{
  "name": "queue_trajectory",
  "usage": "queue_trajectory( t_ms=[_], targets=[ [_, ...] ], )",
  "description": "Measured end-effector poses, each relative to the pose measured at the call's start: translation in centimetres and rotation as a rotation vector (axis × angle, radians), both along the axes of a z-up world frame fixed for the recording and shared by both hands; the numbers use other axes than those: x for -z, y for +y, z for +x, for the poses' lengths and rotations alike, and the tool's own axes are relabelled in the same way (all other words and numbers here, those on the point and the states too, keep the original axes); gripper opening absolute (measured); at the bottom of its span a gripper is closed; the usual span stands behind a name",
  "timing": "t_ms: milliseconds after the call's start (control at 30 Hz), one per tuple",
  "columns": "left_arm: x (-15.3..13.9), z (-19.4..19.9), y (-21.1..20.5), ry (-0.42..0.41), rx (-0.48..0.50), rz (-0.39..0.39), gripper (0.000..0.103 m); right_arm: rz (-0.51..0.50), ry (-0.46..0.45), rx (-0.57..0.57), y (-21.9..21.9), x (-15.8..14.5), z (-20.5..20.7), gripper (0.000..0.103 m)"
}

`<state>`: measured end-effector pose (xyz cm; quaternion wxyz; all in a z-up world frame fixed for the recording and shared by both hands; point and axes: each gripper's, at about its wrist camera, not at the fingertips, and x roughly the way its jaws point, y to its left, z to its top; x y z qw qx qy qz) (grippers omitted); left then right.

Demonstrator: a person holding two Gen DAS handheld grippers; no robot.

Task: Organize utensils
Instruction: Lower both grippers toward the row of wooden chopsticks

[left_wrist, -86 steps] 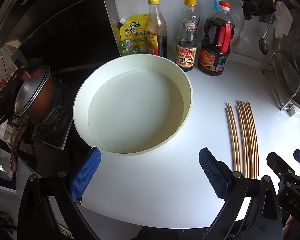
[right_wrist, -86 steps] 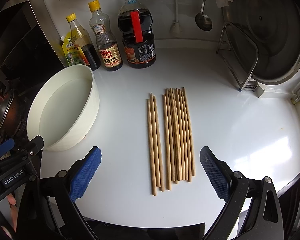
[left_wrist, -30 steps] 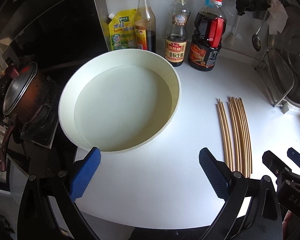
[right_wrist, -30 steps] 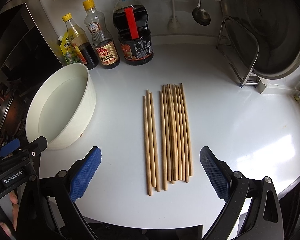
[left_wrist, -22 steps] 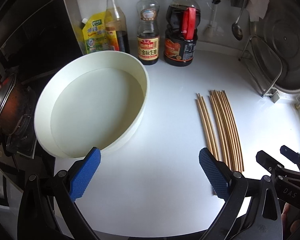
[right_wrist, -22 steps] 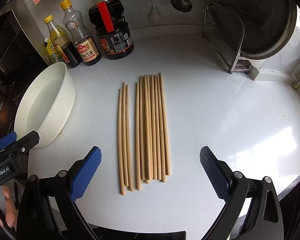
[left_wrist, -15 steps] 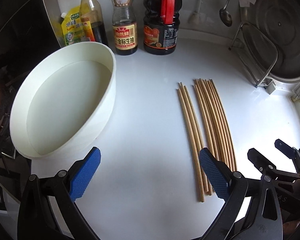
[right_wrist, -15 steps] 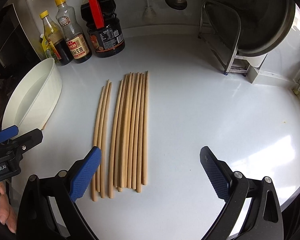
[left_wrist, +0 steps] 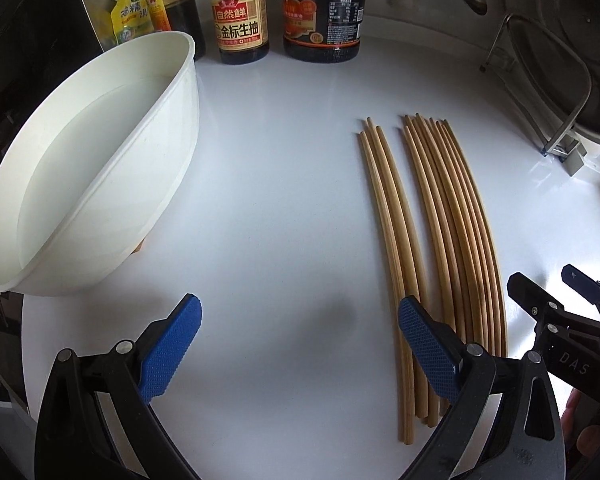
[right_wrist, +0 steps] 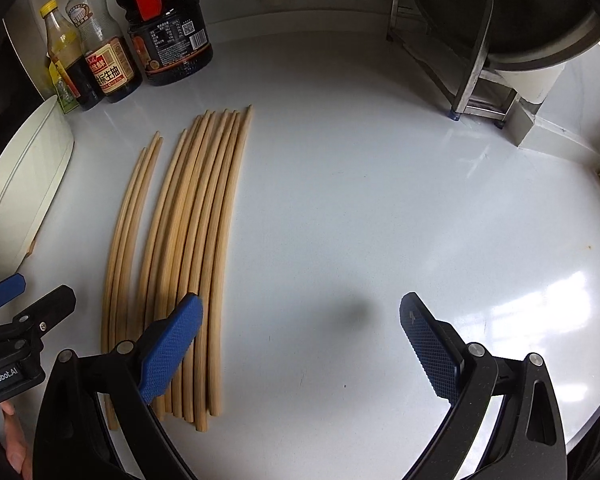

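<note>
- Wooden chopsticks (left_wrist: 432,240) lie side by side on the white counter (left_wrist: 284,200) in the left wrist view, a group of three set just apart from a larger bundle to their right.
- Left claw (left_wrist: 296,346) hovers over the counter with its blue-padded fingers spread wide and holding nothing; its right finger (left_wrist: 426,350) overlaps the near ends of the chopsticks.
- White bowl (left_wrist: 100,184) sits to the left, well apart from the chopsticks, with sauce bottles (left_wrist: 240,12) lined up along the back wall.
- At the right edge of this view, the other claw's black frame pokes in, near the chopstick ends.
- Seen from the right wrist, the chopsticks (right_wrist: 196,240) run along the left of the counter (right_wrist: 380,200), far tips pointing toward the sauce bottles (right_wrist: 112,56).
- Right claw (right_wrist: 298,344) is likewise released and empty; its left finger (right_wrist: 172,346) sits over the bundle's near ends, the right finger over bare counter.
- Bowl (right_wrist: 24,184) shows at the left edge; a metal rack (right_wrist: 460,48) stands at the back right.
</note>
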<state>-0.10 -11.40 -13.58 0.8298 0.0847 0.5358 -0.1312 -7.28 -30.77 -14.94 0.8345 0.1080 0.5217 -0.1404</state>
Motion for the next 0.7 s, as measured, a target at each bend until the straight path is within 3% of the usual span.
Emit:
queue_trajectory(
  t_ms=[700],
  targets=[
    [2.2,0.6,-1.0,0.030,-0.028,0.037,0.097,-0.065,0.036,-0.017,-0.1,1.1,1.6,0.094]
  ],
)
